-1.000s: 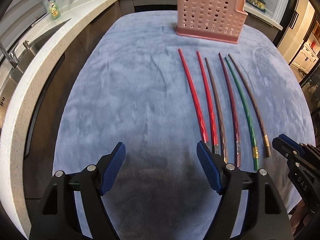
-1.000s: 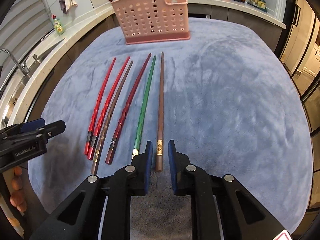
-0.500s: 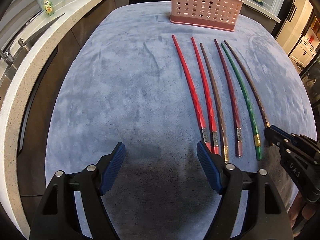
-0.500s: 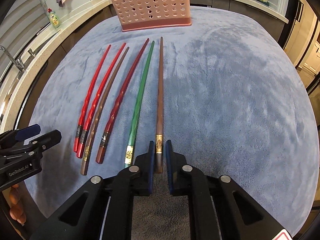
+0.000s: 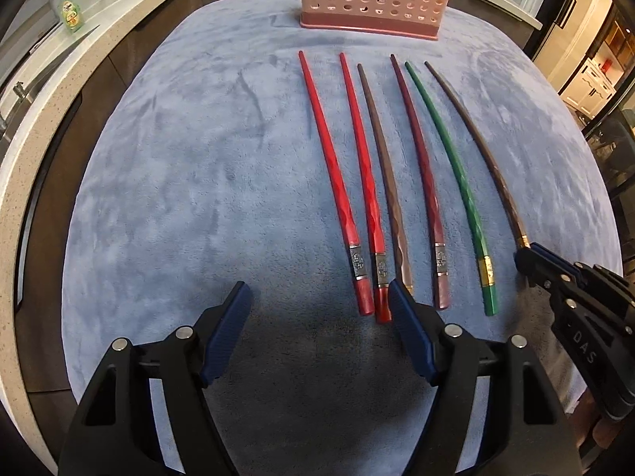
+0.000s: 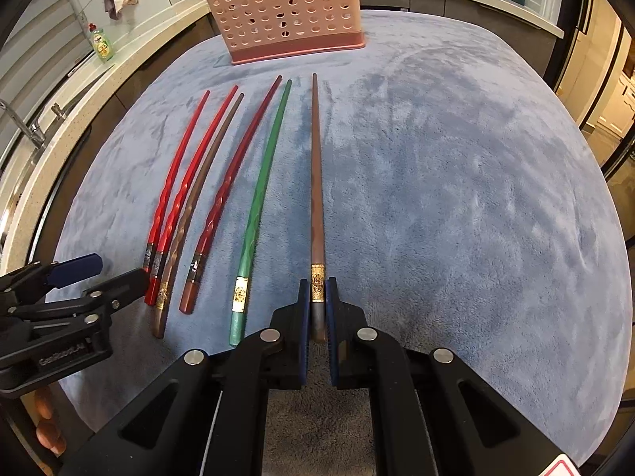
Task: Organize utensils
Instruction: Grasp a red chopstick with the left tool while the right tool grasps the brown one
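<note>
pads of the right hand-held gripper (image 6: 316, 309) have just closed onto the brown chopstick (image 6: 316, 182), still flat on the counter (image 6: 456, 198). left hand-held gripper (image 5: 319, 327) gapes empty. pink holder (image 6: 283, 12) waits beyond; lifting comes next.

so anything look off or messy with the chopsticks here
Nothing spilled or broken. The six chopsticks lie in a rough row on the cloth, slightly fanned with uneven ends. The right gripper is shut on the brown one; the rack stands upright.
</note>
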Demonstrator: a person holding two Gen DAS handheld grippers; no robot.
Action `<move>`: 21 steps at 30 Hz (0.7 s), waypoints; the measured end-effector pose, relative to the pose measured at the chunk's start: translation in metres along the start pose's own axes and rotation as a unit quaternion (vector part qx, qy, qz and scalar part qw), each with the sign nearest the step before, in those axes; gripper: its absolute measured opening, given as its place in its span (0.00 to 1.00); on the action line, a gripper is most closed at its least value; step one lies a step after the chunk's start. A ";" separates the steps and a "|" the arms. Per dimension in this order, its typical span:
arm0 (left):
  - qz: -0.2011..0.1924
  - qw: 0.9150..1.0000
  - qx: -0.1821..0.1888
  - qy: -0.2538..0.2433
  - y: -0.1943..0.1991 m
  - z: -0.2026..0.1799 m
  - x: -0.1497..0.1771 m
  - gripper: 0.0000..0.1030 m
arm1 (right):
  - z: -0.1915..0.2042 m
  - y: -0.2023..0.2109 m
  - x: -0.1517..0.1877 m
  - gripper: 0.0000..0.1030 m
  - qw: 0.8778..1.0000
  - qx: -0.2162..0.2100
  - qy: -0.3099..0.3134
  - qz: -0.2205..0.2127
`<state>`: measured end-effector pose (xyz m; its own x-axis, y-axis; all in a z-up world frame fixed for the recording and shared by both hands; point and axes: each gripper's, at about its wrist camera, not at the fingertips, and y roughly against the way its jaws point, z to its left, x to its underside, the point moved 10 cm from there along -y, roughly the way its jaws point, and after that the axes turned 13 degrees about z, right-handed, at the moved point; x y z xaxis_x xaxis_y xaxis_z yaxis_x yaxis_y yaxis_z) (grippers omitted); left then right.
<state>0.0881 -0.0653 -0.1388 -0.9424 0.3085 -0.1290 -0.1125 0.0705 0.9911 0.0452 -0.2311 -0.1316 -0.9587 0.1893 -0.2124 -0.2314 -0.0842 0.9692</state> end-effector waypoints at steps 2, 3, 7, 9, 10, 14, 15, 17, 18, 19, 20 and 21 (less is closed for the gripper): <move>0.001 1.000 0.002 0.003 -0.001 0.001 -0.001 0.64 | -0.001 0.000 0.001 0.07 1.000 -0.003 -0.003 0.000; 0.000 1.000 0.001 0.004 0.000 0.001 -0.002 0.64 | -0.001 0.000 0.001 0.07 1.000 -0.003 -0.003 0.000; -0.003 1.000 -0.001 0.016 0.000 0.009 -0.006 0.64 | -0.001 -0.001 0.001 0.07 1.000 -0.005 -0.004 0.000; -0.001 1.000 -0.002 0.021 -0.002 0.013 -0.009 0.64 | -0.002 -0.002 0.001 0.07 1.000 -0.004 -0.003 0.000; 0.000 1.000 0.000 0.021 -0.003 0.013 -0.010 0.65 | -0.002 -0.001 0.001 0.07 1.000 -0.004 -0.003 0.000; 0.005 1.000 0.000 0.020 -0.008 0.011 -0.011 0.65 | -0.002 -0.002 0.001 0.07 1.000 -0.005 -0.004 0.000; 0.006 1.000 -0.003 0.018 -0.009 0.010 -0.011 0.64 | -0.002 -0.002 0.001 0.07 1.000 -0.004 -0.004 0.000; 0.008 1.000 -0.009 0.017 -0.012 0.010 -0.011 0.64 | -0.002 -0.002 0.001 0.07 1.000 -0.004 -0.003 0.000; 0.008 1.000 -0.010 0.017 -0.013 0.010 -0.010 0.65 | -0.002 -0.002 0.001 0.07 1.000 -0.005 -0.004 0.000; 0.007 1.000 -0.010 0.017 -0.013 0.010 -0.010 0.64 | -0.002 -0.002 0.001 0.07 1.000 -0.005 -0.004 0.000; 0.007 1.000 -0.009 0.018 -0.013 0.011 -0.010 0.64 | -0.002 -0.002 0.001 0.07 1.000 -0.005 -0.004 0.000; 0.007 1.000 -0.008 0.018 -0.012 0.011 -0.010 0.62 | -0.002 -0.002 0.001 0.07 1.000 -0.004 -0.004 0.000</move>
<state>0.1021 -0.0590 -0.1502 -0.9549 0.2744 -0.1136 -0.1038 0.0502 0.9933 0.0445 -0.2325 -0.1340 -0.9573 0.1966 -0.2119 -0.2334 -0.0929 0.9679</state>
